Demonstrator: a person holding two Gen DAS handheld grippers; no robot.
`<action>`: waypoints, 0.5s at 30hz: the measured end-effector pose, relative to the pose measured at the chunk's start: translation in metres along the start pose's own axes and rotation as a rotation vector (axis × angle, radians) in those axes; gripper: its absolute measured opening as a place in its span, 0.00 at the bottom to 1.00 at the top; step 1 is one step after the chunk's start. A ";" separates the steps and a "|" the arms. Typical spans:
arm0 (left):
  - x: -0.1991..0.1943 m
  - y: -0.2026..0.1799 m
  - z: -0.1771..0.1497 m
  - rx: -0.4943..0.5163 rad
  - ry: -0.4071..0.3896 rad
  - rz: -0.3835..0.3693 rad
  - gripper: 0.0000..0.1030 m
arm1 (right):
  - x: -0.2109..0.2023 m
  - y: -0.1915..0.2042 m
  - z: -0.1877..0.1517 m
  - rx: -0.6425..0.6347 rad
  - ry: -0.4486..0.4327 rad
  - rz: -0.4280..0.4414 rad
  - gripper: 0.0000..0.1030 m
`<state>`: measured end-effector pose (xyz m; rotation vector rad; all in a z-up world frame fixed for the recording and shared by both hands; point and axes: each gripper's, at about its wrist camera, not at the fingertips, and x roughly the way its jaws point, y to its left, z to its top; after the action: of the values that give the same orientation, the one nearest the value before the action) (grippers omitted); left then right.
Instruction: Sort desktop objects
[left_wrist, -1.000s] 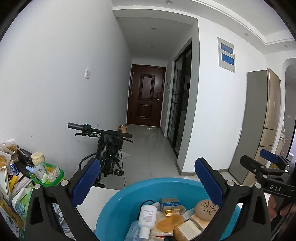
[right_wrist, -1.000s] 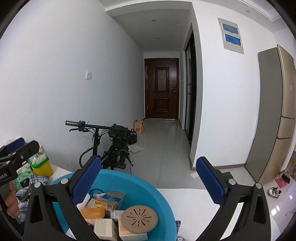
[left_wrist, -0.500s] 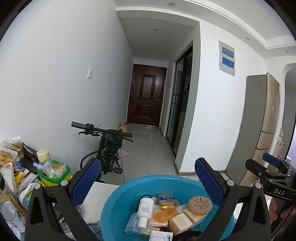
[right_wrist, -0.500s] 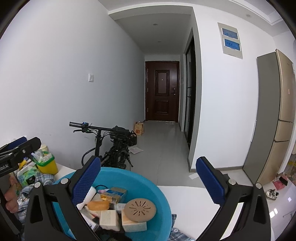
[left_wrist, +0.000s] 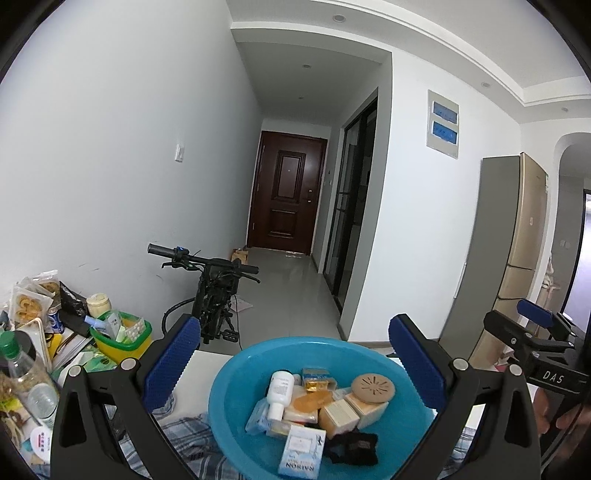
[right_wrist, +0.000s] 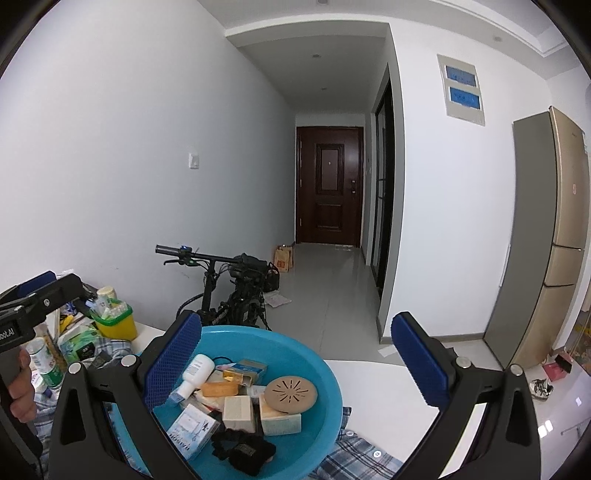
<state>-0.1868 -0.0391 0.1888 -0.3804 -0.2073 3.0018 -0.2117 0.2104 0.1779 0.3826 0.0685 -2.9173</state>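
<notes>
Both grippers, left (left_wrist: 295, 363) and right (right_wrist: 297, 360), hover spread above the blue basin (left_wrist: 236, 380).

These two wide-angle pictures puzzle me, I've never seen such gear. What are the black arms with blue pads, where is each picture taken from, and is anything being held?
No robot here: a person holds a pair of tongs in each hand, each with a fisheye camera looking forward along its two fingers. One picture looks out from the left tongs, the other from the right tongs. Both are open and hold nothing. Below them a blue basin sits on a white table, partly over a plaid cloth. It holds a white bottle, a round tan disc and small boxes. To the left stands a yellow bin among clutter.
</notes>
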 end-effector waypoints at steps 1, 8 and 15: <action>-0.005 -0.001 0.000 0.002 -0.001 -0.001 1.00 | -0.007 0.001 0.001 -0.002 -0.006 0.002 0.99; -0.056 -0.014 -0.004 0.039 -0.024 -0.003 1.00 | -0.050 0.013 0.002 -0.016 -0.043 0.018 0.99; -0.102 -0.026 -0.011 0.050 -0.036 -0.035 1.00 | -0.090 0.024 -0.003 -0.047 -0.076 0.027 0.99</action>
<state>-0.0836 -0.0250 0.2066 -0.3146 -0.1397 2.9749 -0.1211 0.2040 0.1980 0.2628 0.1188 -2.8939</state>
